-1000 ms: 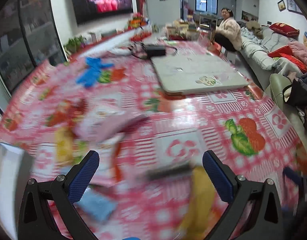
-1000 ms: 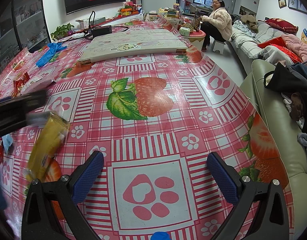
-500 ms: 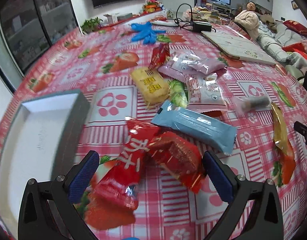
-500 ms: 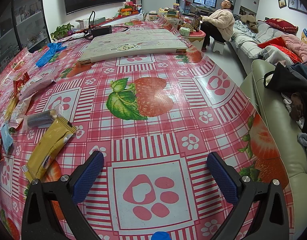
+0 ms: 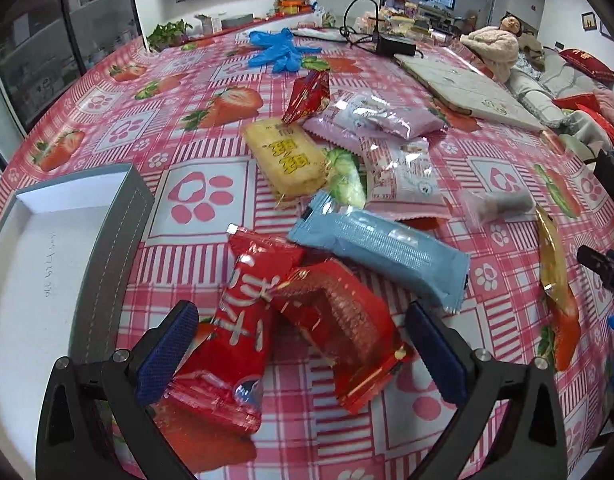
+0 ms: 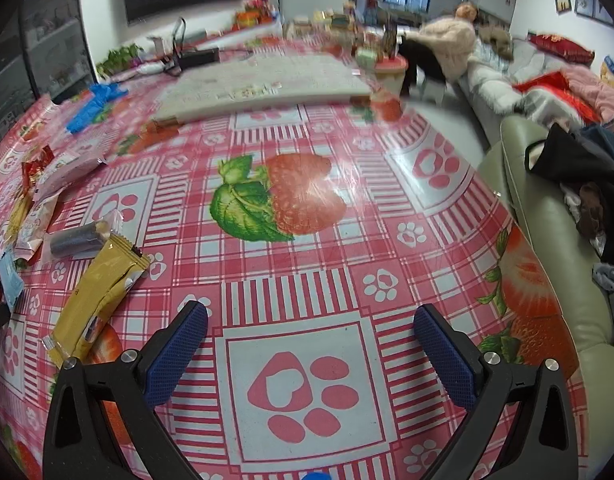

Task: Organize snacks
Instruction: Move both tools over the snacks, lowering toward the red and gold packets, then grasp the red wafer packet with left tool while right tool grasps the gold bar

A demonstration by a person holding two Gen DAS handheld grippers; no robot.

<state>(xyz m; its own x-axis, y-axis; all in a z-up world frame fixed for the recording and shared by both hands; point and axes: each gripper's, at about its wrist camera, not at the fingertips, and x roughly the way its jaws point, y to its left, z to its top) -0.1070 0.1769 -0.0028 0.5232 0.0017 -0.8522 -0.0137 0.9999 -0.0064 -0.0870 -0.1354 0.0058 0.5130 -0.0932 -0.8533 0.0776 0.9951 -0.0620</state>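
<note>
Several snack packets lie loose on the strawberry tablecloth. In the left wrist view my left gripper (image 5: 303,350) is open, low over two red packets (image 5: 243,320) (image 5: 339,320) that lie between its fingers. Beyond them lie a light blue bar (image 5: 379,248), a yellow cracker pack (image 5: 287,156), pink and white packs (image 5: 391,172) and a gold bar (image 5: 551,264). A grey box (image 5: 107,248) with a white inside stands at the left. My right gripper (image 6: 309,348) is open and empty over bare cloth; the gold bar (image 6: 99,300) and a dark roll (image 6: 79,238) lie to its left.
Blue gloves (image 5: 279,50), a black charger with cable (image 5: 395,44) and a flat white board (image 5: 467,88) lie farther back. A green sofa (image 6: 547,216) with clothes runs along the table's right edge. A person sits beyond the table (image 6: 447,44).
My left gripper swung left from the far board to the snack pile and box, then moved slightly closer to the red packets. My right gripper tilted slightly; its view shifted a little.
</note>
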